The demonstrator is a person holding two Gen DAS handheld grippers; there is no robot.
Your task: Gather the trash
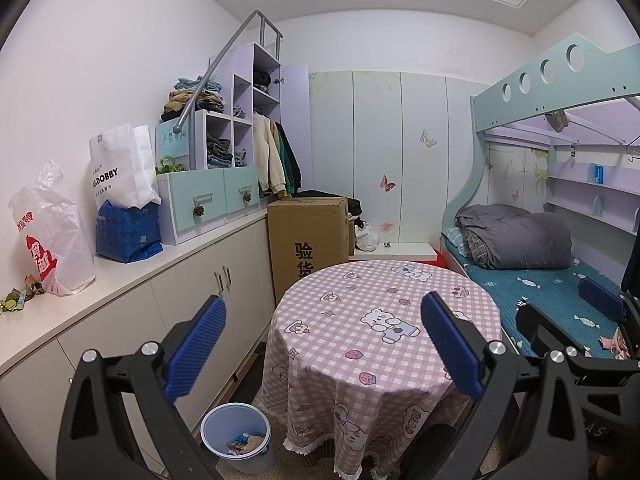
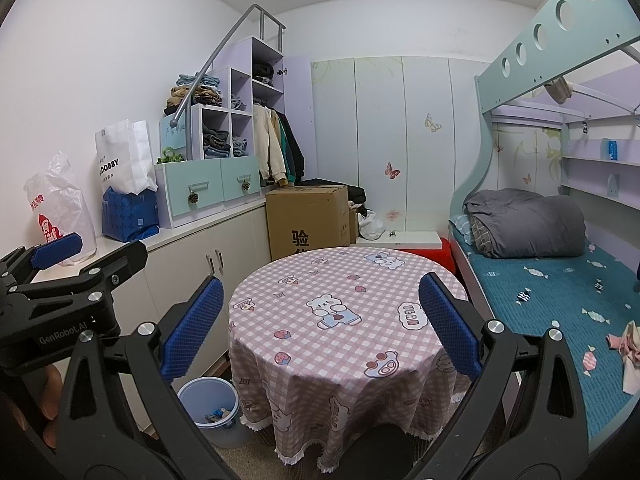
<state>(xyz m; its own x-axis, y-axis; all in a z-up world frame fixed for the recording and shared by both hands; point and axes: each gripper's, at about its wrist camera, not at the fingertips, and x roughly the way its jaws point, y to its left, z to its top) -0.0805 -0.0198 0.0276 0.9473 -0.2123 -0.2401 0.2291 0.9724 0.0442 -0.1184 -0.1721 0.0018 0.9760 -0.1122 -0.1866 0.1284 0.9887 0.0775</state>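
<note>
Both hand-held grippers are spread wide and carry nothing. The left hand-held gripper (image 1: pixel 322 344) is raised, level and facing forward, its blue pads framing the round tabletop (image 1: pixel 384 320) from above and nearer the viewer; in its own view the bin (image 1: pixel 236 436) sits low between table and cabinets. The right hand-held gripper (image 2: pixel 320 324) is held alongside at much the same height and angle, just to the right of the left one, whose body shows at the left edge of the right wrist view with fingers (image 2: pixel 52 396) wrapped under it.

The checked cloth on the tabletop is bare, so the trash lies elsewhere. Crumpled wrappers (image 1: pixel 18 296) sit on the long counter at far left, beside a white plastic bag (image 1: pixel 52 236). A small crumpled pink scrap (image 2: pixel 626 344) lies on the bed (image 2: pixel 560 292), near its front edge. The bin already holds some wrappers.

All of it looks light, thin and crushable, likely to slip or flutter rather than resist. A pinch across the bulkiest fold should hold best. The scrap on the soft quilt may sink under pressure, so a shallow, sideways nip seems wiser there.
</note>
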